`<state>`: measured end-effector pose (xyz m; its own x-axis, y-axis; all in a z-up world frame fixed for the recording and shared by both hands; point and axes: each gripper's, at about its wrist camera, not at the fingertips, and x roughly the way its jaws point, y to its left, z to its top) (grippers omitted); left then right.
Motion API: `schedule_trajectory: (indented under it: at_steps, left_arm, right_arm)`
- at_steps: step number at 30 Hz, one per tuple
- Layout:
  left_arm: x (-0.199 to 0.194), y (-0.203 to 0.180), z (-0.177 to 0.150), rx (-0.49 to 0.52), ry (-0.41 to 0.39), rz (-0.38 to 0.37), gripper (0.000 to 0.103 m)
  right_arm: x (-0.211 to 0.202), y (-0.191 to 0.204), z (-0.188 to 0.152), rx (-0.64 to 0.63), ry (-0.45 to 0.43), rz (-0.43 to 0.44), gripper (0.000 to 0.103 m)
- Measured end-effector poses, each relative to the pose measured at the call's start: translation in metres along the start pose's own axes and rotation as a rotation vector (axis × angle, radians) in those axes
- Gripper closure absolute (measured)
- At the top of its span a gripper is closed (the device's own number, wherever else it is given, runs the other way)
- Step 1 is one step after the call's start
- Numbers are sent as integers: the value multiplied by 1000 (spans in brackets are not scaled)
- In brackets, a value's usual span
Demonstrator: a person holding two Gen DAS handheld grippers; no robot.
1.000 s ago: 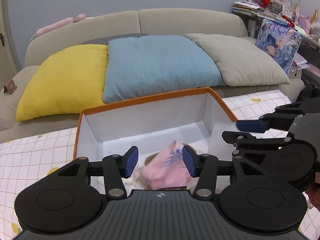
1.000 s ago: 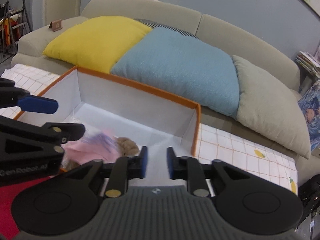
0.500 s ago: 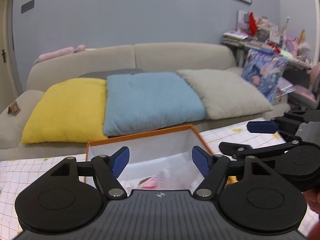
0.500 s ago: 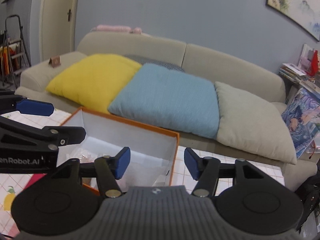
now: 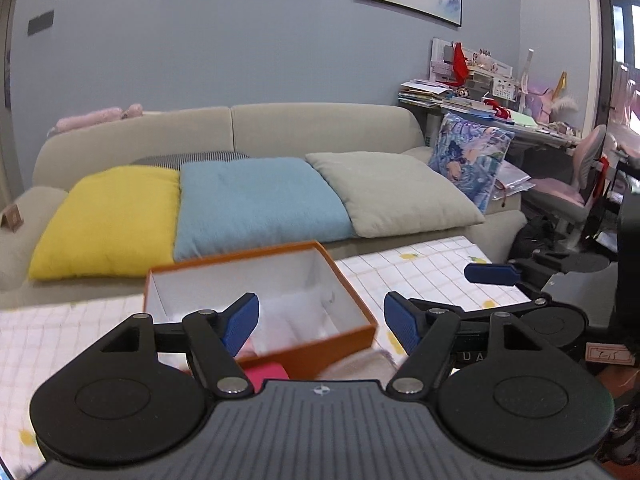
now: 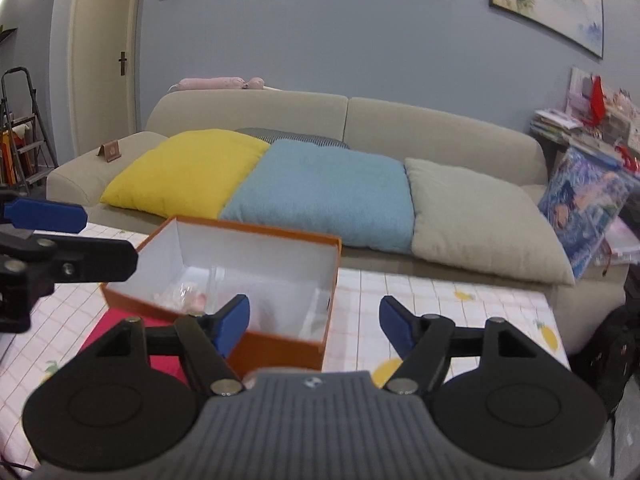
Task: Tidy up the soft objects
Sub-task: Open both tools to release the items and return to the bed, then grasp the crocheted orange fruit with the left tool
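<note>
An orange box with a white inside (image 5: 304, 354) (image 6: 276, 350) stands on the checked tablecloth ahead of both grippers. Pale pink soft things (image 6: 188, 300) lie blurred on its floor. My left gripper (image 5: 320, 322) hangs open above the box's near wall, nothing between its blue pads. My right gripper (image 6: 314, 322) is to the right of it, its jaws still opening and empty. A red-pink soft item (image 5: 266, 374) (image 6: 108, 330) and a pale fluffy one (image 5: 360, 364) lie on the table just outside the box.
A beige sofa (image 5: 320, 128) behind the table carries a yellow cushion (image 5: 108, 220), a blue one (image 5: 256, 204) and a grey one (image 5: 396, 192). A cluttered desk and a chair (image 5: 560, 196) stand at the right. A step ladder (image 6: 20, 128) is at the far left.
Both grippers have pulled back and up from inside the box and opened wide. The pink cloth that hung between them one second ago now lies in the box.
</note>
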<state>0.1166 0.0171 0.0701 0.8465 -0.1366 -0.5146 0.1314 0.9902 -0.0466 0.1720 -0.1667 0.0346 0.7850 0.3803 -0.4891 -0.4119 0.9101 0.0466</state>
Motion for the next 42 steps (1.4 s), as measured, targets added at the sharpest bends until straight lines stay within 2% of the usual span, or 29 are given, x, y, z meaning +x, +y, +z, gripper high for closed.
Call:
schedule_trajectory:
  at_steps: [6, 12, 19, 24, 34, 38, 40, 42]
  left_arm:
    - [0, -13, -34, -20, 48, -47, 20]
    - [13, -21, -66, -48, 152, -92, 21]
    - [30, -40, -85, 10, 233, -116, 22]
    - [40, -52, -93, 92, 241, -138, 22]
    - [80, -83, -98, 329, 254, -181, 22]
    - [94, -85, -102, 361, 296, -160, 22]
    - [101, -83, -107, 366, 338, -120, 23]
    - [107, -83, -115, 396, 380, -77, 29]
  right_arm:
    - [-15, -12, -43, 78, 72, -31, 31]
    - [-13, -25, -93, 151, 211, -84, 31]
    - [-14, -37, -132, 241, 334, -115, 31]
    - [-10, -45, -132, 267, 330, -133, 31]
    - [2, -53, -131, 257, 298, -154, 36]
    - [11, -54, -140, 261, 329, -144, 36]
    - [16, -54, -143, 258, 344, -145, 36]
    - [20, -55, -146, 266, 352, -139, 36]
